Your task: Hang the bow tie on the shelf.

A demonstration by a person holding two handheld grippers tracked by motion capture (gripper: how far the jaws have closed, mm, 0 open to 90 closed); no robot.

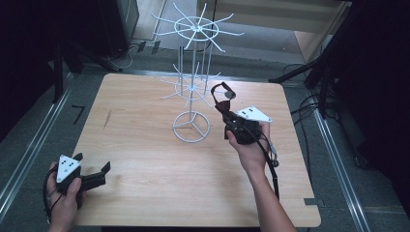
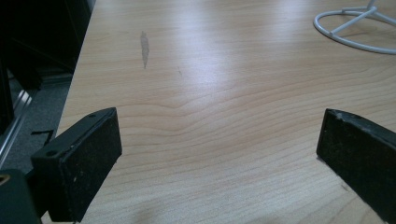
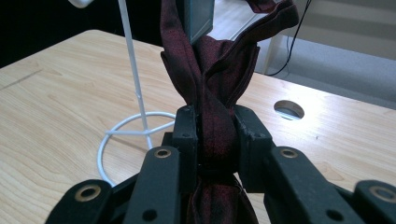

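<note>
A white wire rack (image 1: 192,79) with two tiers of hooks stands on a ring base (image 1: 191,126) at the back middle of the wooden table (image 1: 145,159). My right gripper (image 1: 225,112) is raised just right of the rack's lower tier, shut on a dark red fabric band (image 1: 221,94) that loops up from its jaws. In the right gripper view the band (image 3: 212,79) is pinched between the jaws of the right gripper (image 3: 215,126), with the rack's pole (image 3: 133,70) to the left. My left gripper (image 1: 92,162) rests open at the table's front left; its jaws (image 2: 219,154) hold nothing.
The rack's base ring (image 2: 348,37) lies far ahead of the left gripper. A grey smear (image 1: 107,118) marks the tabletop at left. A round hole (image 3: 288,109) is cut in the table. Dark stands and cables (image 1: 309,104) surround the table on the floor.
</note>
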